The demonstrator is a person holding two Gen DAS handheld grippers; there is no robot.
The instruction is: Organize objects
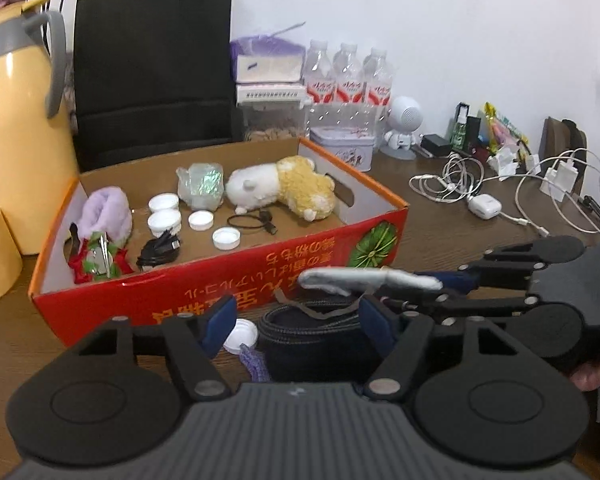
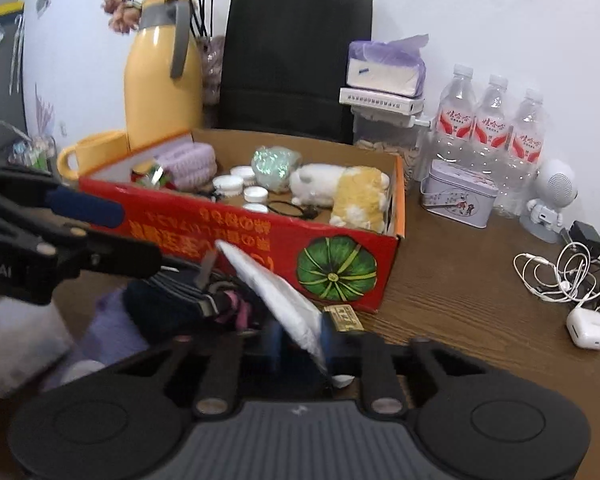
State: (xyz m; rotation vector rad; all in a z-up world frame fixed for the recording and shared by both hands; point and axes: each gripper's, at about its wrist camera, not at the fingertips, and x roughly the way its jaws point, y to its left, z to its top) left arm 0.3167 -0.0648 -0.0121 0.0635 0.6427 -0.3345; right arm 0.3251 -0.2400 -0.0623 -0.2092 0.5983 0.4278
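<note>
**Silver pouch pinched right in front of the red box**

So the landmark here is the open red cardboard box with the green pumpkin print (image 2: 336,268), sitting on the dark wooden table (image 2: 460,280). Just in front of its printed long side, the right gripper (image 2: 300,340) has its blue pads pressed together on a flat silvery-white padded pouch (image 2: 276,292). The pouch sticks up tilted from the pads, leaning toward the box.

The left gripper (image 1: 298,324) sits spread apart, also in front of the box, with a dark folded fabric bundle with a woven strap (image 1: 312,332) lying between its fingers. Whether the pads actually touch that bundle is hard to tell. A white plastic bottle cap (image 1: 242,336) lies on the table by its left finger, close to the box's front wall.

Inside the box: a white-and-yellow plush toy (image 1: 284,188) toward the right end, a fluffy lilac knitted piece (image 1: 106,216) at the left end, several white caps (image 1: 164,212) in the middle and a coiled black cable (image 1: 158,254) near the front wall.

Behind the box stands a black paper bag (image 1: 152,76), and to its left a tall yellow thermos jug with a grey handle (image 1: 16,120).
</note>
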